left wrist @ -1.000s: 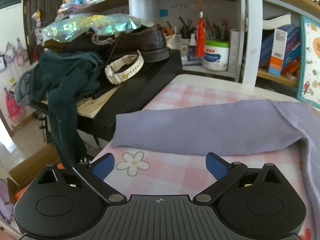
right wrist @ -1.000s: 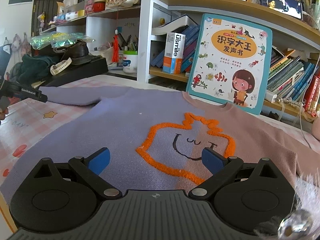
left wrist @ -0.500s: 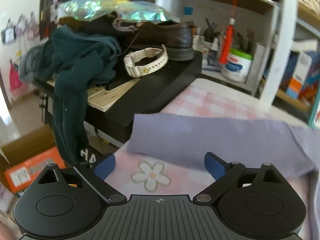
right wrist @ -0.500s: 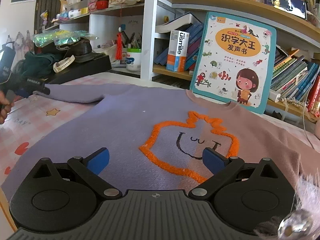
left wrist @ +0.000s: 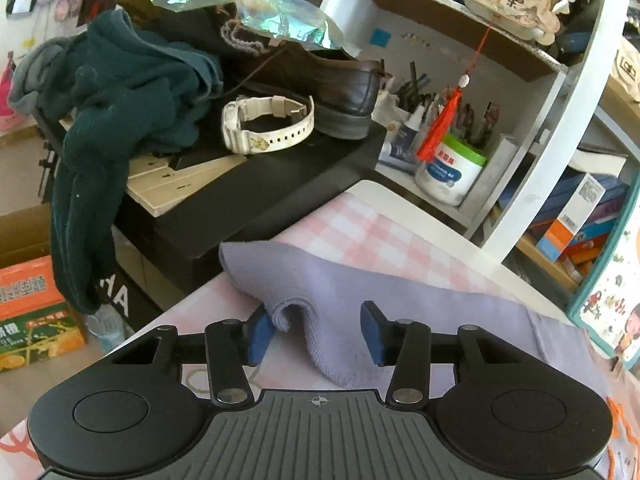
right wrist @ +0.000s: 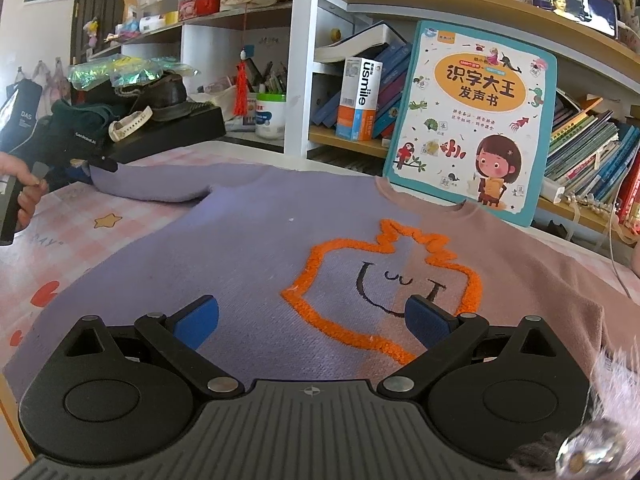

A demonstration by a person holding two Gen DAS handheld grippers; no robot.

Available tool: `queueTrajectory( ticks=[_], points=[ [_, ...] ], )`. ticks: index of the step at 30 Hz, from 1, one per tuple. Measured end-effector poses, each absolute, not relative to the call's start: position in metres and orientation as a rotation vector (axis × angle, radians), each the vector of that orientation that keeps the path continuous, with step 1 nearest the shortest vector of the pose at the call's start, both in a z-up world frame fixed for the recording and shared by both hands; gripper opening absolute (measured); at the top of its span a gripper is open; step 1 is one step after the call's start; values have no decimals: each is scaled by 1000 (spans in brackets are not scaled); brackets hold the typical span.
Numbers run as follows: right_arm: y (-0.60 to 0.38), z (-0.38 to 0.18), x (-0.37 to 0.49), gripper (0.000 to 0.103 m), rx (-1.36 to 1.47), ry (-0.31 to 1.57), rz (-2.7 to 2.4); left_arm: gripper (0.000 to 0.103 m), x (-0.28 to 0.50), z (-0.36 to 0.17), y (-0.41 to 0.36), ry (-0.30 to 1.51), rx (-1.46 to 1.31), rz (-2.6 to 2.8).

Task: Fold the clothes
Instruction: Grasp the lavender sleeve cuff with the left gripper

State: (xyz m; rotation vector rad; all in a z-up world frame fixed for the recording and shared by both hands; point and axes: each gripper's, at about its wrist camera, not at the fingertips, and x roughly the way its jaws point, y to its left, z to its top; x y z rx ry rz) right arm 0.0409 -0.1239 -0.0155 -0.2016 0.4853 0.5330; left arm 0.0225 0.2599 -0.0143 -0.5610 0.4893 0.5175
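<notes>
A lilac and dusty-pink sweater (right wrist: pixel 256 240) with an orange outlined face lies flat on the pink checked tablecloth (right wrist: pixel 72 236). Its lilac left sleeve (left wrist: pixel 352 292) stretches toward the table's left edge. My left gripper (left wrist: pixel 316 330) has its jaws partly closed around the bunched cuff of that sleeve, the left pad (left wrist: pixel 260 332) touching a fold of fabric. It also shows in the right wrist view (right wrist: pixel 100 164) at the sleeve end. My right gripper (right wrist: pixel 312 320) is open and empty, hovering over the sweater's chest.
A black stand (left wrist: pixel 256 184) beside the table holds a brown shoe (left wrist: pixel 320 80), a white watch (left wrist: pixel 268 126) and dark green clothing (left wrist: pixel 120 96). A children's book (right wrist: pixel 472 120) leans on the bookshelf behind the sweater. An orange box (left wrist: pixel 32 312) sits on the floor.
My left gripper moved forward onto the sleeve cuff and its jaws narrowed around the fabric, which has bunched up between them. The right gripper stayed nearly still.
</notes>
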Motion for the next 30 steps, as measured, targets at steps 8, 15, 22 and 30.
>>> queueTrajectory(
  ticks=[8, 15, 22, 30],
  points=[
    [-121, -16, 39, 100, -223, 487, 535, 39, 32, -15, 247, 504, -595, 432],
    [-121, -16, 40, 100, -227, 492, 533, 38, 15, -18, 275, 440, -723, 514],
    [-133, -13, 40, 100, -169, 482, 504, 34, 11, -20, 284, 418, -763, 522],
    [-173, -10, 26, 100, -163, 473, 384, 4, 8, -26, 289, 418, -757, 534]
  ],
)
